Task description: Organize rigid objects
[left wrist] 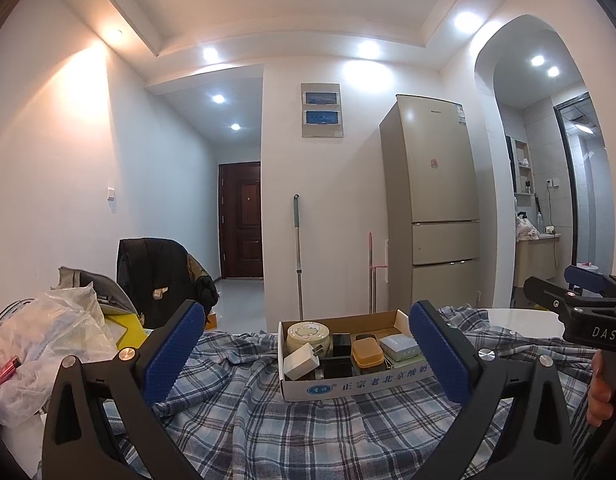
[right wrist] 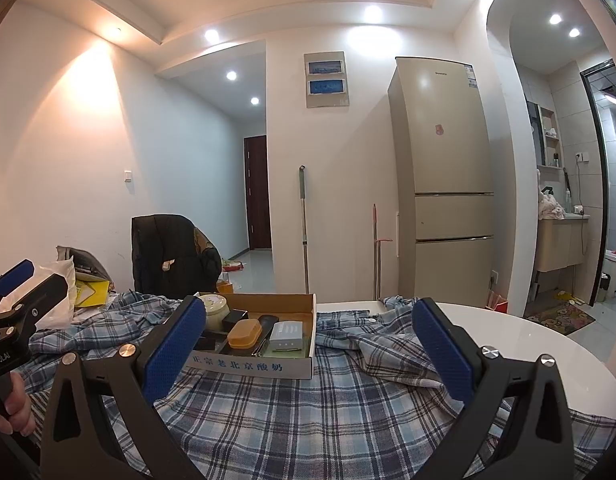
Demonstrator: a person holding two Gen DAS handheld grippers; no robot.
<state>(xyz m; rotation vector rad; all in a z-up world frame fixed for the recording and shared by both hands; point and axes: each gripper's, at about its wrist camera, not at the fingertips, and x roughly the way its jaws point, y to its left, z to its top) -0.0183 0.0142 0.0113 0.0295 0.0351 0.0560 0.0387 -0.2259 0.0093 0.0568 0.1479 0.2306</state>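
Left gripper [left wrist: 305, 354]: blue-padded fingers spread wide, nothing between them, held above the plaid cloth [left wrist: 267, 412]. Right gripper [right wrist: 308, 350]: fingers likewise wide apart, empty, over the same cloth. Each gripper shows at the edge of the other's view, with part of a hand on its handle.

Cardboard box [left wrist: 360, 385] sits on the cloth just ahead of both grippers, open at the top, printed characters on the front wall. Inside it: a white charger [left wrist: 301, 363] leaning at the front left, a round cream jar [left wrist: 309, 337] behind it, black blocks in the middle, an orange case [left wrist: 366, 353], a small grey box [left wrist: 400, 347] at the right.

Cloth covers part of a white round table [right wrist: 548, 344]. Plastic bags [left wrist: 39, 344] are heaped at the left.

Further back: a jacket-draped chair [left wrist: 163, 276], a mop [left wrist: 297, 256] against the wall, a beige fridge [left wrist: 436, 208], a dark door [left wrist: 240, 220].
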